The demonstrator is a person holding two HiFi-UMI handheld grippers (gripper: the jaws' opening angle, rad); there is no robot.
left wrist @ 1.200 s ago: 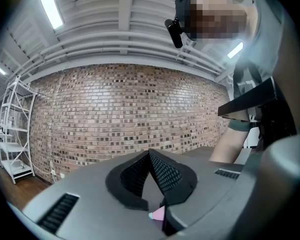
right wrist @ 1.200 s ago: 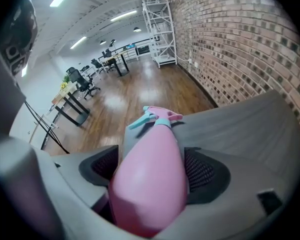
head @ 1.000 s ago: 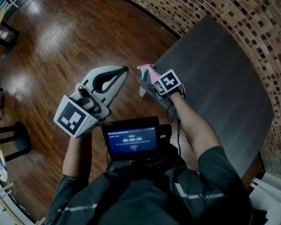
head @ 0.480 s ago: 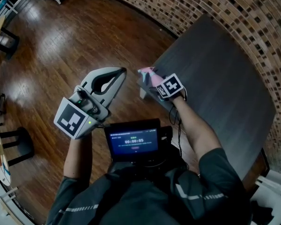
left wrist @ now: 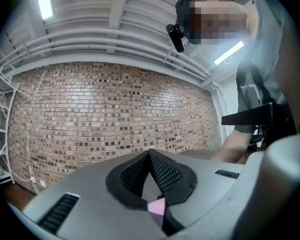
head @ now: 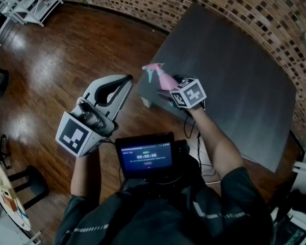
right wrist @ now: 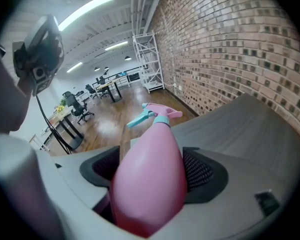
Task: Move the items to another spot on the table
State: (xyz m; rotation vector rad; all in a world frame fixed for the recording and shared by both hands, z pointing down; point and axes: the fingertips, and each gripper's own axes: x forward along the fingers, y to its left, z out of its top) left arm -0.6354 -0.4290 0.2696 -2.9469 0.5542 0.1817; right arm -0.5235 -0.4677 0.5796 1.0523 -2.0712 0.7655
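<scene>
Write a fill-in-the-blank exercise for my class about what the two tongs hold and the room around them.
The right tongs grip a spray bottle whose body is coloured ____.
The left tongs are shut and hold ____.
The wall beside the table is built of ____.
Missing words: pink; nothing; brick.
</scene>
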